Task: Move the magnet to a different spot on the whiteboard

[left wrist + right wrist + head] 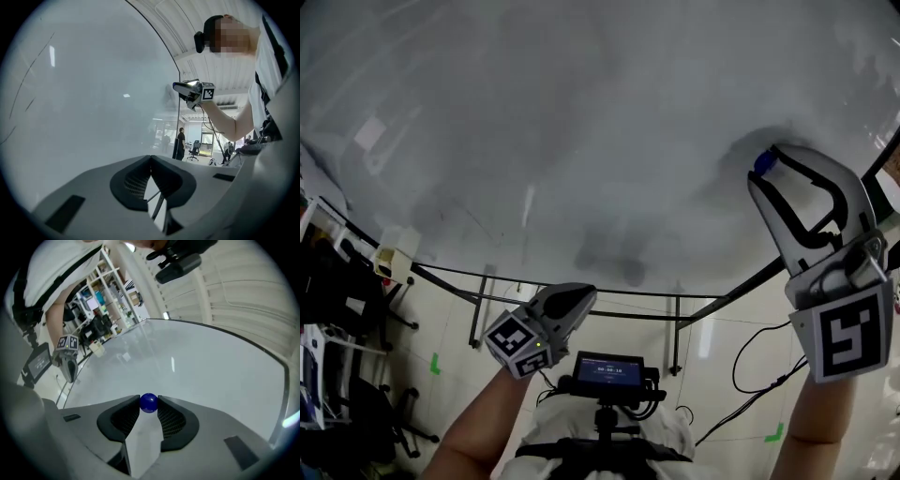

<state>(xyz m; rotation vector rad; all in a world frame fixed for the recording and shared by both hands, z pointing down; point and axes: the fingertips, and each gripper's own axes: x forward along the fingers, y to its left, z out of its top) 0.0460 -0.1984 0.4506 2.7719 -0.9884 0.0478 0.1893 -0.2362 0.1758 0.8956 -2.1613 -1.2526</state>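
One blue magnet (149,402) sits pinched between the tips of the right tool (149,404), against the whiteboard (581,141); the left tool (150,158) hangs closed, empty. Grasp seems made; next comes pulling it free toward another spot.

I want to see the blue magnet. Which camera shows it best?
The right gripper view. There the blue magnet sits close, pinched between the right gripper's jaw tips at the whiteboard. The head view shows only a blue sliver at that gripper's tip. The left gripper view shows that gripper far off, magnet too small to see.
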